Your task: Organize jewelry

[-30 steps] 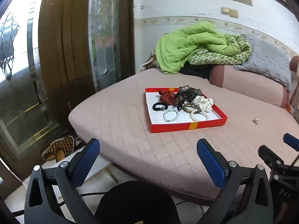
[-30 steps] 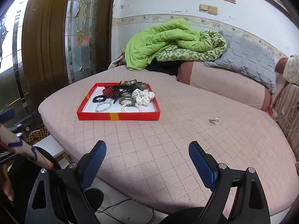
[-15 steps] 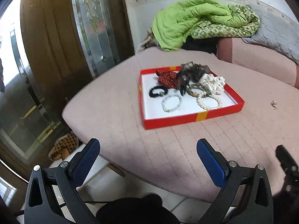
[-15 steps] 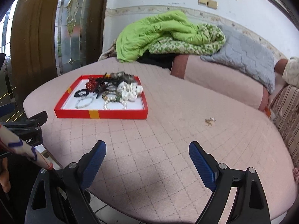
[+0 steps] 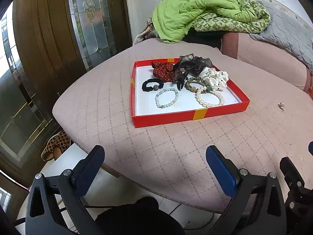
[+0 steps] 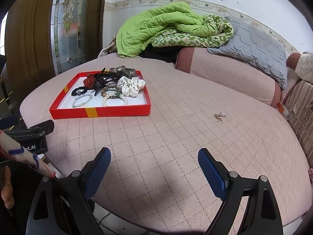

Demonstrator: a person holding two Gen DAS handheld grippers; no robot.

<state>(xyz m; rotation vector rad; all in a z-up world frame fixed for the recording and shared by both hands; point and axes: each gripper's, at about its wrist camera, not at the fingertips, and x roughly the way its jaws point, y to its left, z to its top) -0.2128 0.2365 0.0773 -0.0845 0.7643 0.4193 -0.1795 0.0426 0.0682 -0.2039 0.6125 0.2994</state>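
**Both claws wide and empty, short of the jewelry tray**

Left wrist view: The left claw [image 5: 154, 168] is spread wide and holds nothing, hanging over the near edge of the pink quilted bed [image 5: 97, 105]. Ahead on the bed sits the red tray [image 5: 187, 115], well apart from the claw. In it lie a pale bead bracelet [image 5: 166, 98] and a pearl bracelet [image 5: 210, 98], both flat on the white floor, with a black hair tie [image 5: 152, 84], a red dotted scrunchie [image 5: 163, 70], a white scrunchie [image 5: 214, 77] and a black hair claw clip [image 5: 183, 75] crowded toward the back. The bracelets look light, limp and smooth, likely to roll or slide between hard pads; pinching across 1 side of the loop seems safest. The scrunchies are soft and should compress easily.

Right wrist view: The right claw [image 6: 154, 170] is equally wide apart, empty and touching nothing, over bare quilt. A small loose trinket [image 6: 219, 116], too small to identify, lies on the bed to the right of the tray [image 6: 119, 112], nearer this claw. It looks tiny and delicate, so a low, nearly closed approach would suit it.
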